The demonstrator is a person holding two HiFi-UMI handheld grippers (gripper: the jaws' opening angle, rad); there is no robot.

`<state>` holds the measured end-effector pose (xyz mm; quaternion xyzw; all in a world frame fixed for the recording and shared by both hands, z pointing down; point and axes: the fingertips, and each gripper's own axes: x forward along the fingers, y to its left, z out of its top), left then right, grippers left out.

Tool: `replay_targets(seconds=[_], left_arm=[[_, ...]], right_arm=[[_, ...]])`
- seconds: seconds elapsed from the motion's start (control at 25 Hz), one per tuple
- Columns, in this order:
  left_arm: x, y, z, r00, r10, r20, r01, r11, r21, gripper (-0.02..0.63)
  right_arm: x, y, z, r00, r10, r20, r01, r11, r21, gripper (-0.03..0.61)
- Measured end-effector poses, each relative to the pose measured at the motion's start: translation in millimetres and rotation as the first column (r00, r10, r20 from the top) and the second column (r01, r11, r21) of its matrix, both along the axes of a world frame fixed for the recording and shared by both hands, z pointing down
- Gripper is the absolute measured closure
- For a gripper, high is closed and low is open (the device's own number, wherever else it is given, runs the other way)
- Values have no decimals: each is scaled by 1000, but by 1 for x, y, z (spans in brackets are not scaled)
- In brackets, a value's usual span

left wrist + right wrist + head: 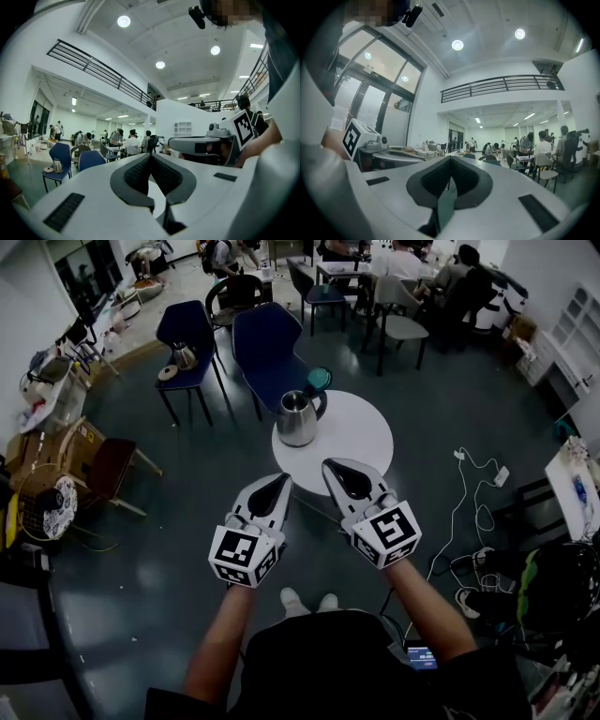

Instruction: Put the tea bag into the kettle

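Observation:
A steel kettle [298, 418] stands on the near-left part of a round white table [356, 432], with a teal lid [319, 379] at the table's far edge. No tea bag shows in any view. My left gripper [278, 481] [151, 155] hovers just short of the table's near edge, jaws pressed together with nothing seen between them. Beside it, my right gripper [335, 466] [451, 158] is over the table's near rim, also shut with nothing visible in it. Both point level, toward the room, and each shows in the other's view: right gripper [206, 145], left gripper [389, 157].
Two blue chairs [267, 348] stand behind the table; the left blue chair [187, 334] carries a second kettle [184, 356] and a small disc. A wooden chair [108, 470] and clutter are at left, white cables [473, 493] on the floor at right. People sit at far tables [403, 268].

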<state>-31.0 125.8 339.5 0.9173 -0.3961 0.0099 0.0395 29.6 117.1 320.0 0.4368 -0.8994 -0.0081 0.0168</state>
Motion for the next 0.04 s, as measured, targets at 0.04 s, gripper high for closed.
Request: replay_targets(seconds=[0.04], left_arm=[[1, 2, 0, 1000, -1, 1, 1, 1000, -1, 598]], right_arm=[[1, 2, 0, 1000, -1, -1, 1, 1000, -1, 560]])
